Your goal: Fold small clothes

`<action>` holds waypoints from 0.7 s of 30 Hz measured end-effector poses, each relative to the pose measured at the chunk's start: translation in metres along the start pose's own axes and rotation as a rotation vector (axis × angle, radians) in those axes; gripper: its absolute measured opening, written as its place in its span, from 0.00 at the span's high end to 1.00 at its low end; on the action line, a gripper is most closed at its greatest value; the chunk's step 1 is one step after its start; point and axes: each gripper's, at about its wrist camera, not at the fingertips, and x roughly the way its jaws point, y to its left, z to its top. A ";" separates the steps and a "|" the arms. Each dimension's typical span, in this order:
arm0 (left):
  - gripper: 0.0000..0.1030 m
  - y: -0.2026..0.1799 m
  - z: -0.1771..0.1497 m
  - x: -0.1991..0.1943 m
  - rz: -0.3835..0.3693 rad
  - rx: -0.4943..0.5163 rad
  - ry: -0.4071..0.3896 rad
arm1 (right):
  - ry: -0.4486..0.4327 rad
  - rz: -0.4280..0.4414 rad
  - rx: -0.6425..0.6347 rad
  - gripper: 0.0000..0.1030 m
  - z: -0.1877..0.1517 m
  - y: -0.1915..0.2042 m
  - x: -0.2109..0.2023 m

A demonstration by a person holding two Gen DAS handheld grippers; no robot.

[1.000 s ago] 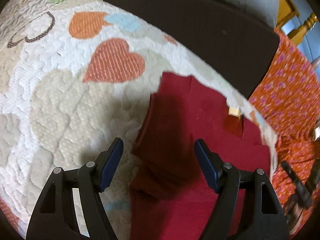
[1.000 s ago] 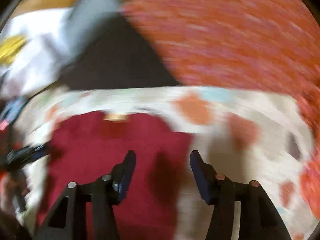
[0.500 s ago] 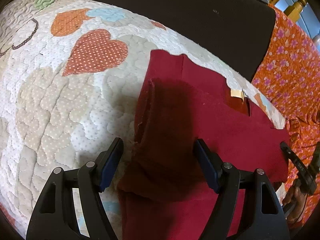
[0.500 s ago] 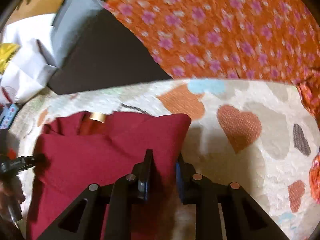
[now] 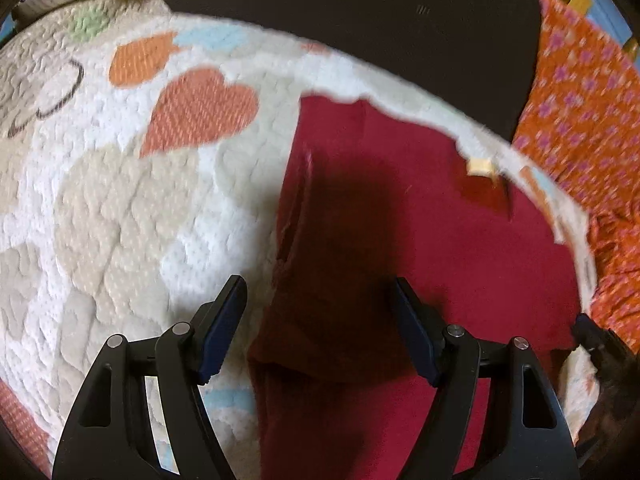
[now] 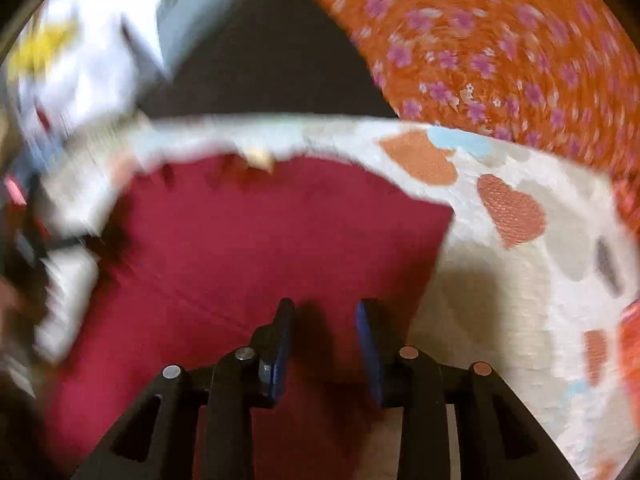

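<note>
Red garment spread flat on heart-print quilt, tan label at far edge. Left gripper spread wide above garment's left folded edge, empty. Right gripper parted narrowly over near right portion, clamping nothing.

Motion blur smeared the white clutter at ten o'clock in the right wrist view. The red garment ran off the bottom edge, its label unreadable.
</note>
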 end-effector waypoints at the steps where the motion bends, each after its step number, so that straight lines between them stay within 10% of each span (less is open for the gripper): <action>1: 0.28 0.000 -0.001 0.002 0.001 0.003 0.003 | 0.029 -0.039 -0.014 0.71 -0.008 0.000 0.010; 21: 0.28 -0.022 -0.033 -0.037 0.102 0.163 -0.143 | -0.048 0.104 0.225 0.65 -0.034 -0.016 -0.052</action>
